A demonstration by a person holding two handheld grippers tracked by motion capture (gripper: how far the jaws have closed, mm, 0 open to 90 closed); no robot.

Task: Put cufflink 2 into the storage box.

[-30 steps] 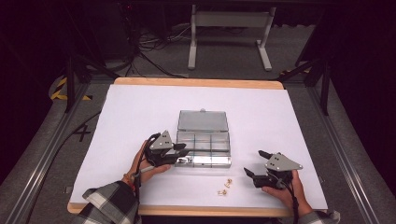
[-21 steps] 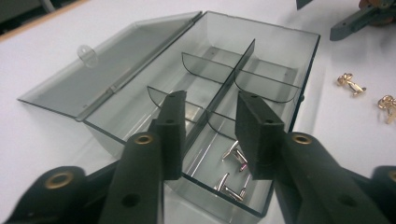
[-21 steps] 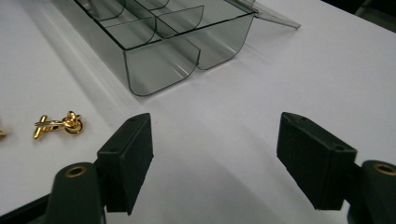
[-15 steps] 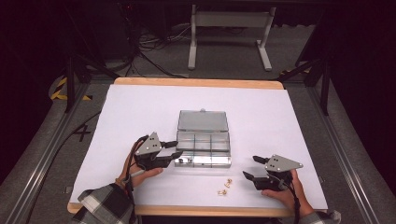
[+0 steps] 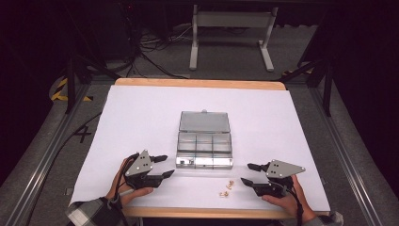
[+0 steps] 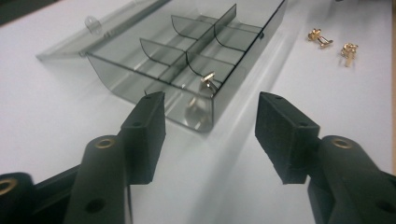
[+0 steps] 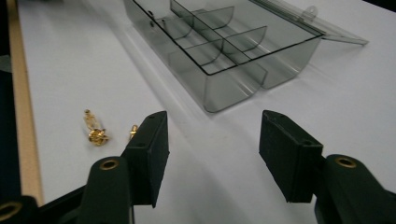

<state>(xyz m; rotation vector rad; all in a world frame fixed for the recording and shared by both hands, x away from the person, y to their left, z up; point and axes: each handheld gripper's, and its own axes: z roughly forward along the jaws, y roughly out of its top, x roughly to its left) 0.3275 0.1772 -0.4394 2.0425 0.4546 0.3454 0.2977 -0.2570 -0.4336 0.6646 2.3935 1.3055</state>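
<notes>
A clear grey compartment box (image 5: 204, 148) sits at the middle of the tabletop (image 5: 141, 113), toward its near edge, with its hinged lid (image 5: 204, 121) lying open and flat on the far side. Dividers split the box into small cells. In the left gripper view one gold cufflink (image 6: 208, 80) rests in the cell at the near left corner of the box, against the front wall.

Two more gold cufflinks (image 5: 227, 188) lie loose on the white surface between the box and the near edge of the tabletop, close together but apart from the box; the right gripper view shows them just beside its left jaw.

The left hand-held gripper (image 5: 162, 166) lies low near the tabletop's near edge, left of the box and pointing toward its near left corner. Its jaws are spread wide and hold nothing.

The right hand-held gripper (image 5: 249, 173) sits near the near right part of the tabletop, just right of the loose cufflinks, pointing left toward them. Its jaws are likewise released and empty.
</notes>
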